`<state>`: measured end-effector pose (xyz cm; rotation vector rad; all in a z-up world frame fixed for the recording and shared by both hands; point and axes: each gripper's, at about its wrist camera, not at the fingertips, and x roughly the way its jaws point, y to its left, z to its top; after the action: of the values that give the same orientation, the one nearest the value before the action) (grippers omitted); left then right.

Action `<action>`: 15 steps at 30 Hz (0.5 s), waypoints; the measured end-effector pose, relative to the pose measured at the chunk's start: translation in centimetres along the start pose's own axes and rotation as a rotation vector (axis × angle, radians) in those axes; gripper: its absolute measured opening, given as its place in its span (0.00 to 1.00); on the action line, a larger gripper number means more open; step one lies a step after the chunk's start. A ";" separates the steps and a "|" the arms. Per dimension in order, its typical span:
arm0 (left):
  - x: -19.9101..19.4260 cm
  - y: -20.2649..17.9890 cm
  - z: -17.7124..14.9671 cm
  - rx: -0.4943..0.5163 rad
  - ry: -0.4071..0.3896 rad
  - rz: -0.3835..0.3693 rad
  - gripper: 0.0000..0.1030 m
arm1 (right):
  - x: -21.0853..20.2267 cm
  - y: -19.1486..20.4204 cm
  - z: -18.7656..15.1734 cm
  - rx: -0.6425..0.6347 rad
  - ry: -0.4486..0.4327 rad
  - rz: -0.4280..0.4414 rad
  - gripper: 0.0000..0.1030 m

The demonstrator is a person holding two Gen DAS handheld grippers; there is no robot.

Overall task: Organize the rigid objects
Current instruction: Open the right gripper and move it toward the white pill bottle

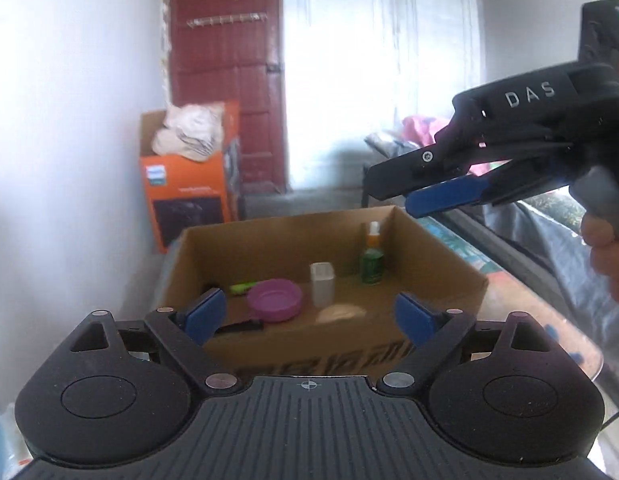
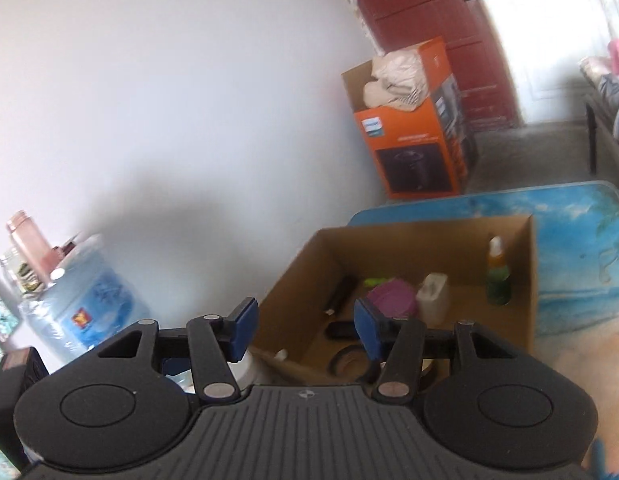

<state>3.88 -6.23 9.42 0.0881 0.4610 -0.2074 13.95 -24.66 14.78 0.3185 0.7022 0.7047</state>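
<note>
An open cardboard box [image 1: 437, 256] [image 2: 301, 264] stands on the table. Inside it are a purple bowl [image 1: 274, 300] [image 2: 391, 299], a clear square cup [image 1: 322, 283] [image 2: 432, 298], a green bottle with a white cap [image 1: 372, 258] [image 2: 497, 276], a yellow-green marker [image 1: 241, 289] [image 2: 375, 281] and black items [image 2: 341, 294]. My left gripper [image 1: 309, 316] is open and empty, just before the box's near wall. My right gripper [image 2: 305, 330] is open and empty over the box's near left corner; it also shows in the left wrist view [image 1: 393, 198], above the box's far right corner.
An orange carton [image 1: 185, 196] [image 2: 413, 152] with cloth on top stands by the red door [image 1: 225, 64]. A big water jug [image 2: 89, 304] and bottles [image 2: 29, 252] stand at the left. The table top [image 2: 581, 248] bears a beach print. A sofa [image 1: 509, 224] lies to the right.
</note>
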 end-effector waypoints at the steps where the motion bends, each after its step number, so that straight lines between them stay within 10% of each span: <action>1: -0.5 0.4 -0.4 -0.009 -0.009 0.022 0.89 | 0.5 0.5 -0.2 0.003 0.017 0.018 0.54; 6: -1.5 3.2 -1.7 -0.067 -0.057 0.143 0.89 | 4.2 3.1 -1.4 0.017 0.100 0.059 0.55; 15: 5.0 5.5 -3.9 -0.091 0.145 0.143 0.83 | 11.4 4.9 -3.5 0.032 0.223 0.032 0.55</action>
<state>7.74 -1.25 3.88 0.0467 0.6053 -0.0395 15.48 -13.13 9.15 0.2835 0.9225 0.7668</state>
